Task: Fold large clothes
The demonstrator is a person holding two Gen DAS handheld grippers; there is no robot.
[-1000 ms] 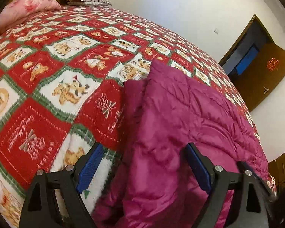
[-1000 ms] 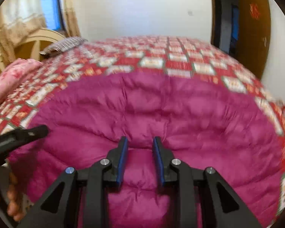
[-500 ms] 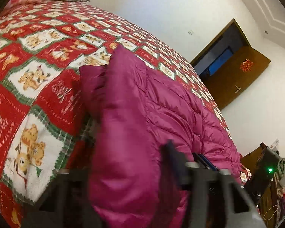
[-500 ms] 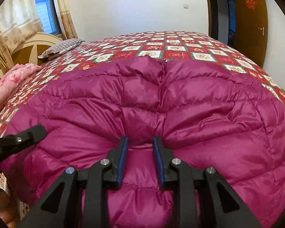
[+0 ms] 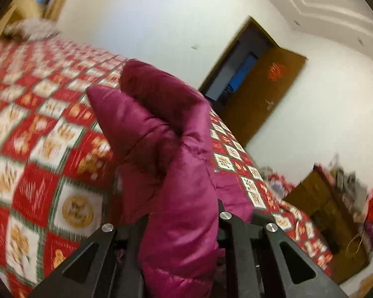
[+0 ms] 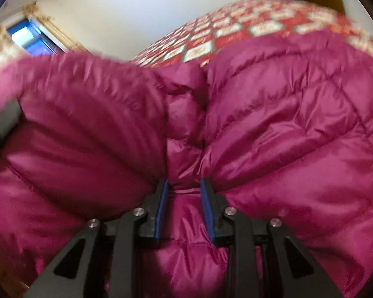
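A large magenta quilted puffer jacket [image 5: 161, 129] lies partly on a bed with a red, white and green patchwork quilt [image 5: 37, 134]. My left gripper [image 5: 181, 213] is shut on a thick fold of the jacket's edge and holds it lifted above the bed; the fabric hides its fingertips. My right gripper [image 6: 184, 188] is shut on another bunch of the same jacket [image 6: 286, 129], which fills most of the right wrist view and bulges on both sides of the blue-padded fingers [image 6: 161, 206].
An open brown door [image 5: 266, 92] and a dark doorway stand beyond the bed's far corner. A cluttered wooden cabinet [image 5: 330, 198] is at the right. A window with curtains [image 6: 29, 37] is at the left. The quilt [image 6: 236, 27] stretches behind the jacket.
My left gripper has closed on the jacket's edge and lifted it off the bed. My right gripper has stayed shut on the jacket and risen, tilting upward; the jacket has bunched up.
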